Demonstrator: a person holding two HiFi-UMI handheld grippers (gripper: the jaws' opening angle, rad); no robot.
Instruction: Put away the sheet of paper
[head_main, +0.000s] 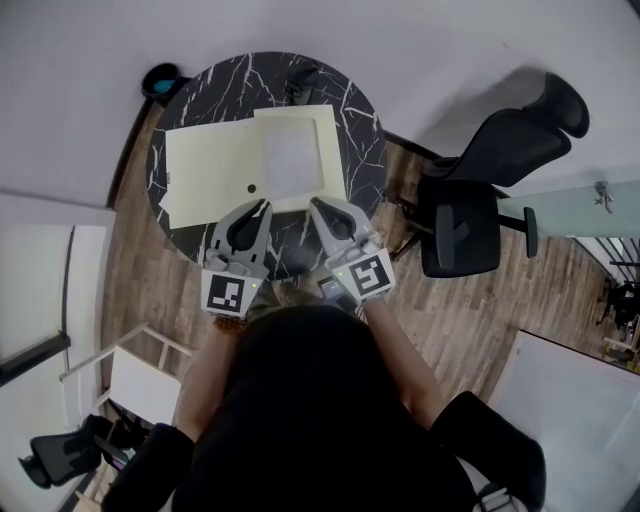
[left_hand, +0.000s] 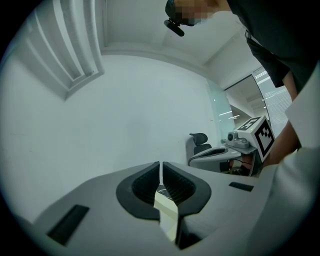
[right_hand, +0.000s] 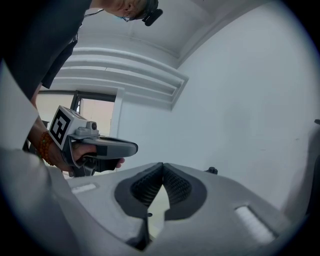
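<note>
The job looks barely begun. The white sheet of paper (head_main: 290, 158) lies flat and uncovered on the round dark bench (head_main: 366, 150). It rests on the right part of a pale yellow folder (head_main: 208, 165) and is not tucked inside anything I can see. The sheet looks clean and uncreased, and it is smaller than the folder under it. The left claw (head_main: 264, 204) and right claw (head_main: 314, 203) sit side by side at the folder's near edge, each closed to a narrow slit. A strip of pale yellow shows behind each pair of pads, but I cannot tell whether either pinches the folder. By my reading, getting the sheet inside remains to be done.
</note>
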